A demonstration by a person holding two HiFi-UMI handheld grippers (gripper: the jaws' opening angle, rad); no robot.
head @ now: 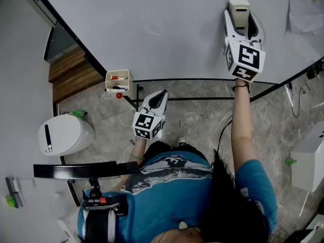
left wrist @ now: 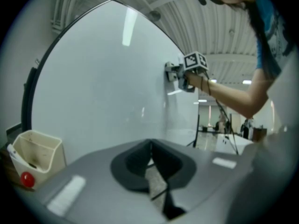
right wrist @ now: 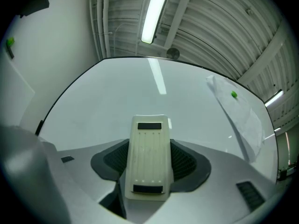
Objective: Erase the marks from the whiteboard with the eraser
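Note:
The whiteboard (head: 167, 29) fills the upper head view, and no marks show on it. My right gripper (head: 239, 9) is raised against the board, shut on a cream eraser (right wrist: 148, 157) whose far end rests at the board (right wrist: 140, 92). In the left gripper view the right gripper (left wrist: 175, 73) with the eraser shows pressed on the board (left wrist: 103, 92). My left gripper (head: 158, 99) hangs low near the board's bottom edge, shut with nothing between its dark pads (left wrist: 140, 164).
A cream marker tray (head: 118, 81) with a red marker and a red magnet hangs at the board's lower edge, also seen as a tray (left wrist: 35, 155) at left. A sheet of paper (head: 304, 6) is pinned with a green magnet at upper right. A white bin (head: 63, 134) stands on the floor.

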